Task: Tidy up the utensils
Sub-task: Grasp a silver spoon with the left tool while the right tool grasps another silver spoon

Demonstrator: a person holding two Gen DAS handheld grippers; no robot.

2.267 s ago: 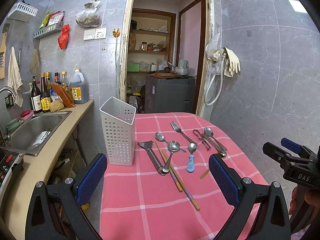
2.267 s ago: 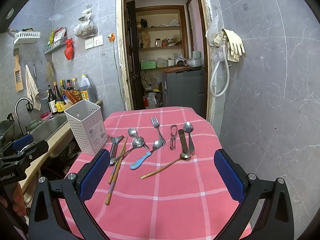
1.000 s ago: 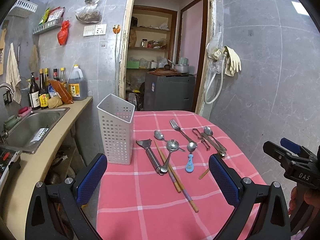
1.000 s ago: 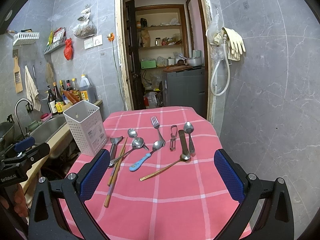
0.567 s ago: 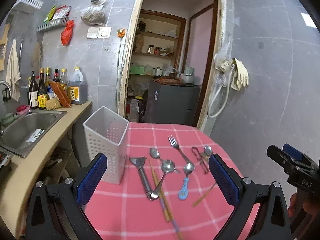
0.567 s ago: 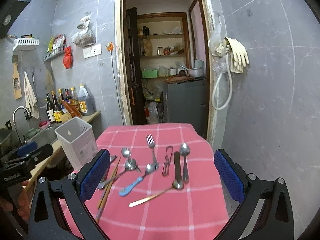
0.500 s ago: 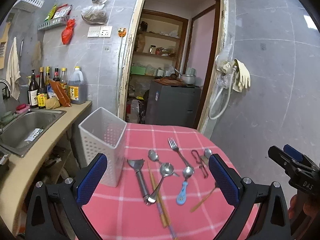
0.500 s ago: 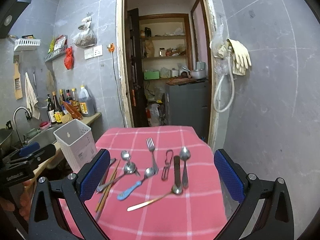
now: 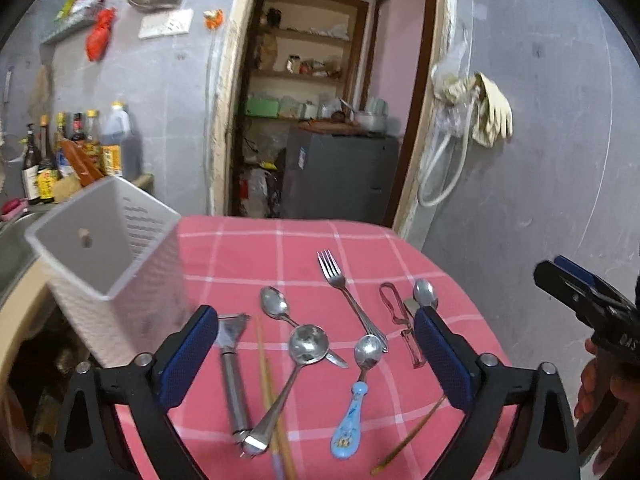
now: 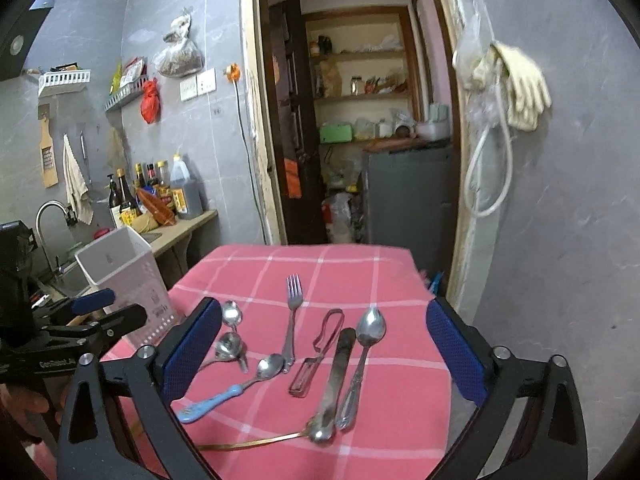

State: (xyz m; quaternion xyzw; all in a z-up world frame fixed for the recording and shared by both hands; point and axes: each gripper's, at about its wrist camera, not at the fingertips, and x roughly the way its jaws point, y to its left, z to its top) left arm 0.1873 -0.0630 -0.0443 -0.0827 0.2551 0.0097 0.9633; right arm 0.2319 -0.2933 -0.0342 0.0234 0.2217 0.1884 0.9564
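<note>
From my left wrist view, the chopsticks [image 9: 269,392] are motion-blurred and run out of frame at the bottom edge. The peeler [image 9: 232,376] has its head partly hidden behind my left hand-held gripper [image 9: 316,352], whose right finger [image 9: 444,356] covers the lower part of the long-handled spoon [image 10: 362,354]. In the right wrist view, the ladle [image 10: 228,350] is partly hidden behind the left finger [image 10: 192,350] of my right hand-held gripper [image 10: 324,352].

Both hand-held grippers are spread wide and carry nothing. The white utensil basket [image 9: 108,260] stands upright at the left edge of the bench [image 9: 248,248], which is covered by a pink checked cloth. All utensils lie flat to the right of the basket. Nearest the basket are the peeler and the chopsticks. Next come the small spoon [image 9: 274,304] and the ladle. Right of those lie the fork [image 9: 344,292] and the blue-handled spoon [image 9: 356,396], then the pink wire tool [image 10: 320,350] and the knife [image 10: 338,372]. The utensils sit below and between the fingers of each hand-held gripper, with no contact.

Compared with half a second ago, both cameras sit closer to the bench and tilt further down. The basket opening now faces my left camera. No utensil has shifted.
</note>
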